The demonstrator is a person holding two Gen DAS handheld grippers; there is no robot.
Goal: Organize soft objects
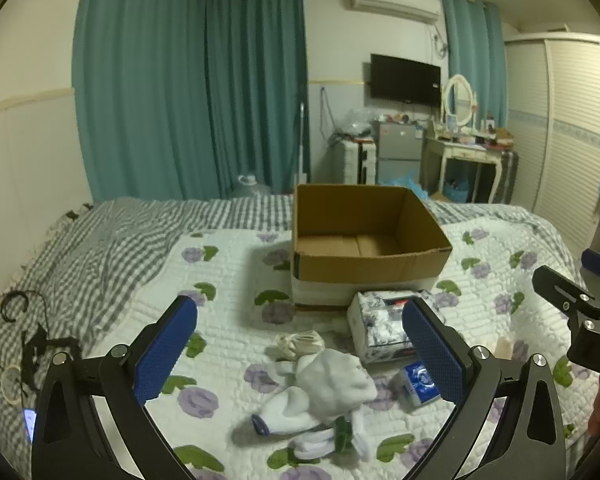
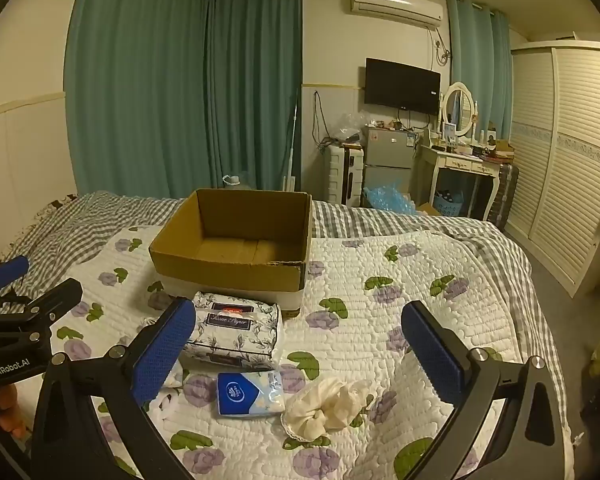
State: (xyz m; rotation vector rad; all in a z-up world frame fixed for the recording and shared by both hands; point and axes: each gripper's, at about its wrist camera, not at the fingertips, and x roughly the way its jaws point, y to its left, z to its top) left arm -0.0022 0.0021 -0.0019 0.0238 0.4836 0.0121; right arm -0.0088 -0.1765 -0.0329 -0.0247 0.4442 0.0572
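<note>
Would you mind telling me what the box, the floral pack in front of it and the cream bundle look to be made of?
Box: matte brown corrugated cardboard, going by its raw cut rim. Floral pack: glossy plastic film, probably over tissues; it reads "Tissue Paper". Cream bundle: soft crumpled fabric, seemingly with a lace edge.

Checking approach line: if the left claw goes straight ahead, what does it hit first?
Probably the white socks on the quilt, centred between the open left claw; depth is uncertain.

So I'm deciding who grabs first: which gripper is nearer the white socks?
Left. The left gripper is open just above the white socks, which lie between its fingers. The right gripper, also open, sits off to their right, over the cream scrunchie.
</note>
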